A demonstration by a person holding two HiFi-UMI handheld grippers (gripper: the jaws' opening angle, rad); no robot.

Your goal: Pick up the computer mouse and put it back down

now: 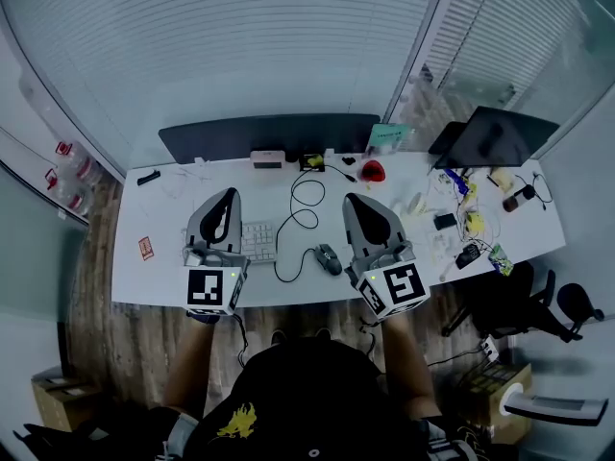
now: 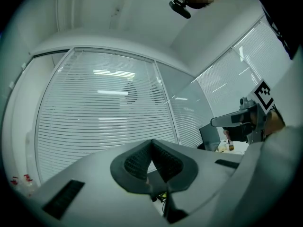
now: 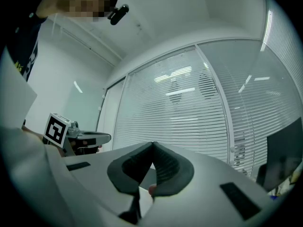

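The long white bench (image 1: 144, 277) spans the head view, below a wall of pale slatted blinds (image 1: 240, 46); a wide dark monitor (image 1: 269, 134) stands at its back edge, and a second dark screen (image 1: 495, 134) sits at the right end among small clutter. The left gripper (image 1: 231, 193) and the right gripper (image 1: 351, 199) are held side by side over the front half of the bench, both pointing toward the blinds, each with its marker cube nearest the person. In each gripper view the jaws are pressed together at the tips with nothing between them. A white keyboard (image 1: 258, 241) lies partly under the left gripper. The computer mouse (image 1: 330, 258) rests on the bench between the two grippers, just right of the keyboard and nearer the right gripper, touched by neither. It is small, dark grey to black, a rounded oval lying at a slant; a thin black cable (image 1: 300, 205) loops from it across the bench toward the monitor.
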